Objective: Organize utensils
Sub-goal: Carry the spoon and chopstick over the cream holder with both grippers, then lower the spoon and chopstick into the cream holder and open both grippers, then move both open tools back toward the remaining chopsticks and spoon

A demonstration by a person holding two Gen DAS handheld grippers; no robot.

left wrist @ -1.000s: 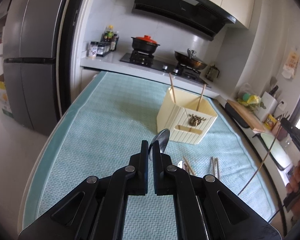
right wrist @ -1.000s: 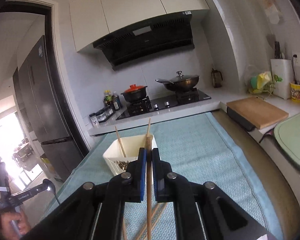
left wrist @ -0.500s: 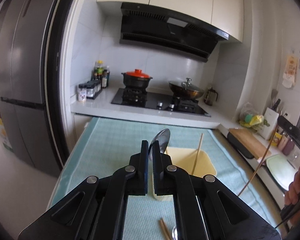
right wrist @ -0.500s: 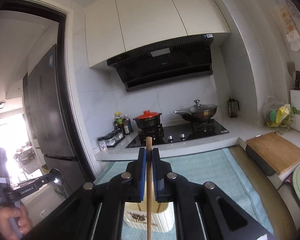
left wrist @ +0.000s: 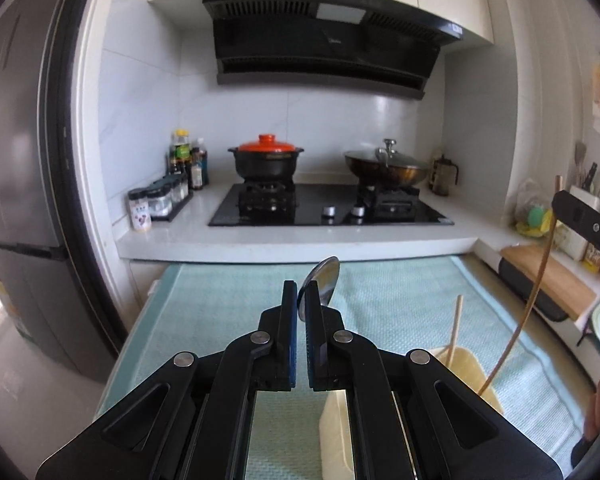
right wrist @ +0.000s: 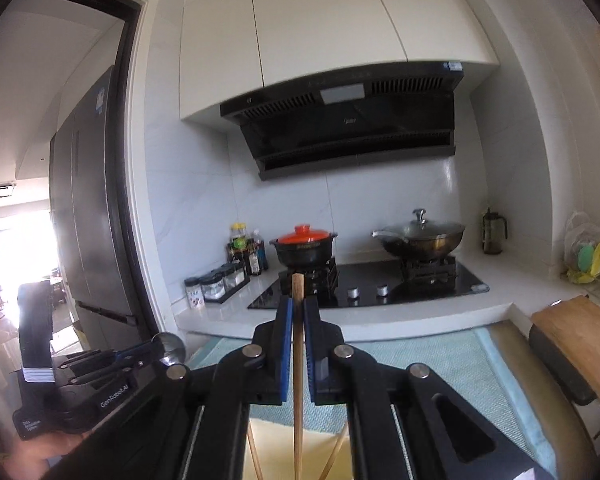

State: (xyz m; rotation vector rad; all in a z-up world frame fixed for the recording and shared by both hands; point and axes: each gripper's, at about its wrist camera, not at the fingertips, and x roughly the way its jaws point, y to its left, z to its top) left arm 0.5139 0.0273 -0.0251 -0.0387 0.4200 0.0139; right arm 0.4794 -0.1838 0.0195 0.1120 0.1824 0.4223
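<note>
Two utensils are being carried: spoon (left wrist: 320,280) pinched shut in left gripper (left wrist: 299,300), chopstick (right wrist: 297,360) clamped in right gripper (right wrist: 297,312), above holder (left wrist: 466,364) at lower right; either thin handle risks being twisted loose and missing it.

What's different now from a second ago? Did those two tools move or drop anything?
Both moved forward over the cream holder: a second ago it stood well ahead on the teal cloth, now it lies right beneath them, and the stove looks nearer. Nothing was dropped: the left gripper stays shut on the spoon, the right gripper on the chopstick.
</note>
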